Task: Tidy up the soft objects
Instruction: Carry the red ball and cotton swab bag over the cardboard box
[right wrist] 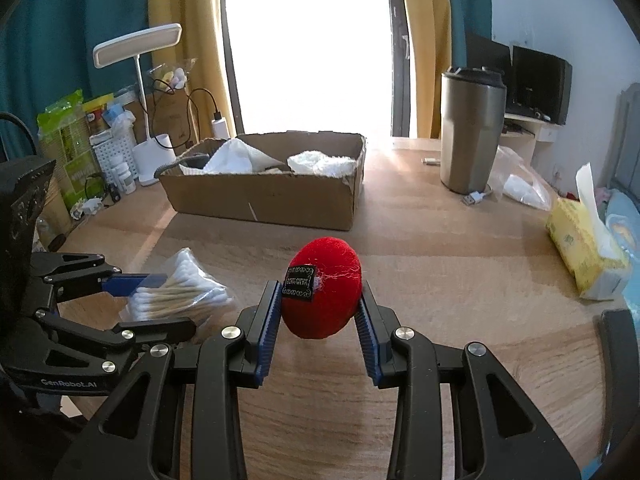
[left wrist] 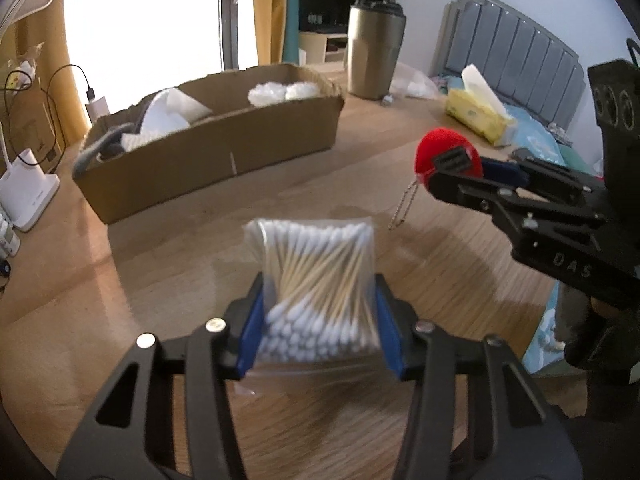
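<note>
We see two tools over a wooden desk (right wrist: 460, 248). The left tool (left wrist: 320, 320) has its blue pads pressed on the two sides of a clear bag of cotton swabs (left wrist: 316, 280), so it is squeezing the bag. From the right wrist view the bag's far end seems to rest on the desk, near the left side.

The right tool (right wrist: 320, 316) is clenched on a red fuzzy ball (right wrist: 324, 292). One pad sits on each side of it. The ball has a small black tag sewn on (the letters are too small to read). From the left wrist view we see the ball up in the air, off the desk, with a little bead chain (left wrist: 404, 204) hanging down from it.

Behind both tools sits an open cardboard box (right wrist: 264, 200). It has a divider inside. White soft things (right wrist: 320, 162) lie in its right part, and more white stuff (right wrist: 234, 158) and a grey thing lie in its left part. The ball and the swab bag are both outside the box, in front of it.

A tall metal cup (right wrist: 472, 128) stands to the right of the box. A yellow pack of tissues (right wrist: 584, 244) lies near the right edge of the desk. A white lamp (right wrist: 140, 52) stands to the left of the box.
</note>
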